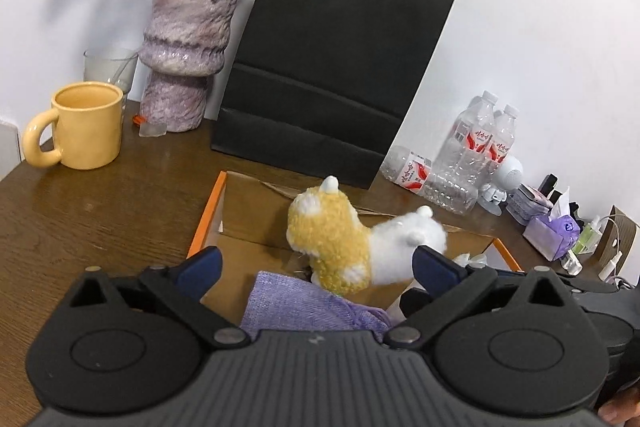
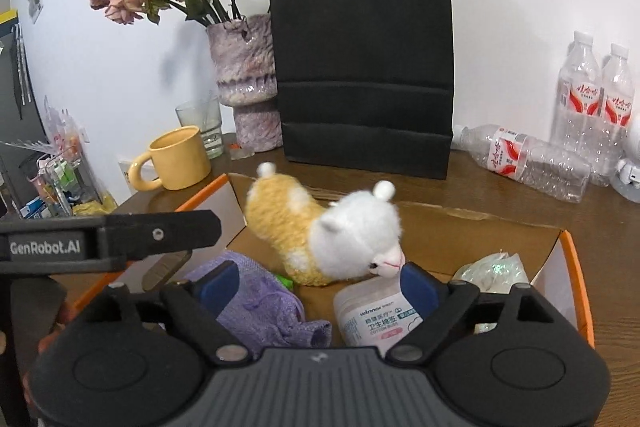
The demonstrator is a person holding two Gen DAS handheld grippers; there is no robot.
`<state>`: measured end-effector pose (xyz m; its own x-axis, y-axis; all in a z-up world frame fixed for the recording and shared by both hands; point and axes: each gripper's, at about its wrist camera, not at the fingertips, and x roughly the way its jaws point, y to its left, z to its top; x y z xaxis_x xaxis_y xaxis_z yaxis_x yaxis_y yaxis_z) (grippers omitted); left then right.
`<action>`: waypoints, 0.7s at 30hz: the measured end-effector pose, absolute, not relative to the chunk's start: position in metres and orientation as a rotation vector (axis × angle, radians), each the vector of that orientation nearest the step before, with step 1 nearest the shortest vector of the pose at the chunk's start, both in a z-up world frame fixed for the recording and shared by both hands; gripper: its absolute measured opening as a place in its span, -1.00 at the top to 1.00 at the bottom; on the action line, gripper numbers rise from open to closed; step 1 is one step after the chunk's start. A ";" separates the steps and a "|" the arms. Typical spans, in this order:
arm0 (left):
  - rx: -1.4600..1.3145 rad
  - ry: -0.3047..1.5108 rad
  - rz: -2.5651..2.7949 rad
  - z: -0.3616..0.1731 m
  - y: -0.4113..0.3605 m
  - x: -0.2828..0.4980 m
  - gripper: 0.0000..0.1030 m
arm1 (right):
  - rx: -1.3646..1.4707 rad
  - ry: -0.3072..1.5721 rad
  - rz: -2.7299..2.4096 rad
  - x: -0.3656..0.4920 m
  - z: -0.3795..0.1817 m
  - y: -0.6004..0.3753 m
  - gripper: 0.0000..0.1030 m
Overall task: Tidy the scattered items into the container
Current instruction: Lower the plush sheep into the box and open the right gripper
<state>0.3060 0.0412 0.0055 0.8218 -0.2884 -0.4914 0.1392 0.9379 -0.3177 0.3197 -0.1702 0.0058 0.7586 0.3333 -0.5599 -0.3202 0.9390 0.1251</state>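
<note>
An orange-edged cardboard box [image 1: 206,215] [image 2: 576,267] sits on the brown table. Inside it lie a yellow and white plush alpaca [image 1: 344,243] [image 2: 320,235], a purple cloth [image 1: 304,307] [image 2: 264,303], a white cotton-swab tub [image 2: 372,315] and a clear crumpled wrapper [image 2: 492,271]. My left gripper [image 1: 316,267] is open and empty above the box, with the alpaca between and beyond its blue fingertips. My right gripper [image 2: 320,287] is open and empty just over the box contents, its right fingertip beside the alpaca's face. The left gripper's arm [image 2: 112,239] shows at the left of the right wrist view.
A black paper bag [image 1: 332,79] [image 2: 364,67] stands behind the box. A yellow mug [image 1: 88,127] [image 2: 180,159], a glass [image 2: 202,127] and a purple vase of dried roses [image 1: 184,47] [image 2: 248,79] are back left. Plastic bottles [image 1: 472,147] [image 2: 560,143] and small clutter [image 1: 552,227] are right.
</note>
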 end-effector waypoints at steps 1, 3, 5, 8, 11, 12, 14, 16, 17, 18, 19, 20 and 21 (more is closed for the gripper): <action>-0.274 0.560 -0.229 0.007 0.041 0.304 -1.00 | 0.020 0.609 0.350 0.318 0.007 -0.170 -0.70; -0.276 0.548 -0.228 0.010 0.041 0.300 -1.00 | 0.016 0.600 0.341 0.315 0.010 -0.170 -0.70; -0.276 0.530 -0.224 0.015 0.042 0.294 -1.00 | 0.016 0.594 0.335 0.309 0.012 -0.172 -0.75; -0.264 0.501 -0.222 0.023 0.041 0.279 -1.00 | 0.023 0.584 0.329 0.296 0.015 -0.176 -0.80; -0.257 0.474 -0.232 0.032 0.042 0.259 -1.00 | 0.030 0.566 0.319 0.278 0.022 -0.183 -0.80; -0.256 0.464 -0.231 0.035 0.043 0.252 -1.00 | 0.032 0.559 0.317 0.271 0.025 -0.186 -0.81; -0.249 0.449 -0.222 0.039 0.047 0.236 -1.00 | 0.028 0.550 0.318 0.256 0.030 -0.190 -0.82; -0.235 0.445 -0.213 0.041 0.050 0.219 -1.00 | 0.018 0.541 0.318 0.238 0.034 -0.195 -0.83; -0.226 0.446 -0.204 0.042 0.053 0.211 -1.00 | 0.010 0.537 0.318 0.228 0.035 -0.198 -0.84; -0.218 0.448 -0.194 0.042 0.055 0.203 -1.00 | 0.000 0.533 0.317 0.218 0.035 -0.201 -0.84; -0.210 0.452 -0.183 0.042 0.058 0.196 -1.00 | -0.008 0.533 0.313 0.209 0.035 -0.203 -0.84; -0.204 0.457 -0.171 0.042 0.061 0.189 -1.00 | -0.015 0.537 0.307 0.200 0.034 -0.206 -0.84; -0.201 0.464 -0.162 0.041 0.065 0.182 -1.00 | -0.018 0.543 0.299 0.192 0.032 -0.208 -0.84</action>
